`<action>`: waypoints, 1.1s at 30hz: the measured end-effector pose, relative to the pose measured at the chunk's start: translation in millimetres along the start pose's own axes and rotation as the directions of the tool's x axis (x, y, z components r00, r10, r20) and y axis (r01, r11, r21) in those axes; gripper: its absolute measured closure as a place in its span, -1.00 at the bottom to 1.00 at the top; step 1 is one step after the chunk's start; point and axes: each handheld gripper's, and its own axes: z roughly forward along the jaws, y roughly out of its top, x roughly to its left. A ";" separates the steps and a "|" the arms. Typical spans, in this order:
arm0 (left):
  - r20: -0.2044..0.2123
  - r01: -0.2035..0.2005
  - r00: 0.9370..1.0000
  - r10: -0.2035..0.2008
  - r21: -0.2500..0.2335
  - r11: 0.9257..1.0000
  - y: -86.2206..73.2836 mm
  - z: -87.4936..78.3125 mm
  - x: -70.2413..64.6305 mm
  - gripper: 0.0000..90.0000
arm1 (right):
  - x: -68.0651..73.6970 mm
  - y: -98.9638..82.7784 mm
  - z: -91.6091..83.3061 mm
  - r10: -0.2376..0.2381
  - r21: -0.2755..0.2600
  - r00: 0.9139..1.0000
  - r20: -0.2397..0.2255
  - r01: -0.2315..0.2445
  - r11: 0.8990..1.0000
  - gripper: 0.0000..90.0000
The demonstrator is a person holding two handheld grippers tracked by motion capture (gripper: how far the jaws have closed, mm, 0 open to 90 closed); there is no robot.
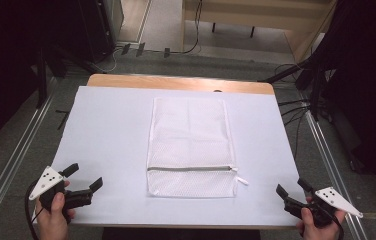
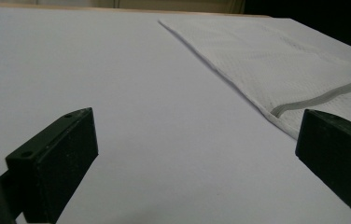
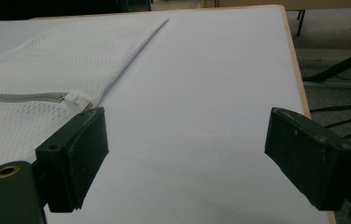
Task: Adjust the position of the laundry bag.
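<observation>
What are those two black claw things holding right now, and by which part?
Nothing. The left gripper and the right gripper both stand open over bare table, either side of the white mesh bag, touching neither it nor its zipper.

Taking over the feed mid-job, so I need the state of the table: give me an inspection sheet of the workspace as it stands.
Surface: white sheet covers the table; wooden edge shows at the far side.
Job's things: white mesh laundry bag lies flat at centre, zipper closed, pull tab at the right end.
Clutter: nothing seen.
Grippers: left gripper and right gripper open, holding nothing, at the near corners, apart from the bag.
Cables: floor cables right of the table; a black cable trails from the left gripper.
Surroundings: grey floor, metal rails, dark stands.
</observation>
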 end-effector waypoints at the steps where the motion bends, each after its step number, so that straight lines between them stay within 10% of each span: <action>1: -0.005 0.009 1.000 -0.009 0.001 1.000 -0.1 1.5 -0.7 -0.84 | 0.2 0.2 0.3 0.000 -0.003 1.000 0.003 0.000 1.000 -0.68; 13: 0.065 -0.043 0.997 0.040 0.056 0.998 29.8 48.1 -34.7 -0.69 | 10.0 2.6 1.1 -0.014 -0.008 1.000 -0.021 0.014 1.000 -0.58; 20: 0.138 0.016 0.990 -0.038 0.158 0.987 54.1 95.7 -46.3 -0.63 | 14.2 2.4 1.5 -0.024 -0.005 0.998 -0.064 0.024 1.000 -0.56; 22: 0.125 0.076 0.987 -0.104 0.212 0.974 59.1 113.6 -48.8 -0.54 | 15.2 2.5 1.8 -0.035 -0.005 0.997 -0.071 0.034 0.999 -0.55; 24: 0.097 0.187 0.970 -0.223 0.291 0.938 62.0 136.8 -49.5 -0.44 | 15.6 2.5 1.4 -0.032 -0.002 0.997 -0.072 0.032 1.000 -0.55; 25: 0.097 0.187 0.970 -0.223 0.291 0.938 62.0 136.8 -49.5 -0.39 | 15.6 2.5 1.4 -0.032 -0.002 0.997 -0.072 0.032 1.000 -0.55; 26: 0.076 0.234 0.958 -0.276 0.348 0.908 61.8 149.4 -50.9 -0.35 | 15.2 2.5 1.2 -0.032 0.001 0.997 -0.070 0.032 0.999 -0.54; 29: 0.033 0.300 0.939 -0.343 0.414 0.860 60.4 160.6 -51.8 -0.25 | 14.1 2.3 0.2 -0.027 0.005 0.997 -0.072 0.027 1.000 -0.53; 33: 0.050 0.331 0.918 -0.393 0.451 0.829 59.8 161.8 -47.8 -0.02 | 11.9 1.8 -1.5 -0.025 0.006 0.997 -0.071 0.026 1.000 -0.52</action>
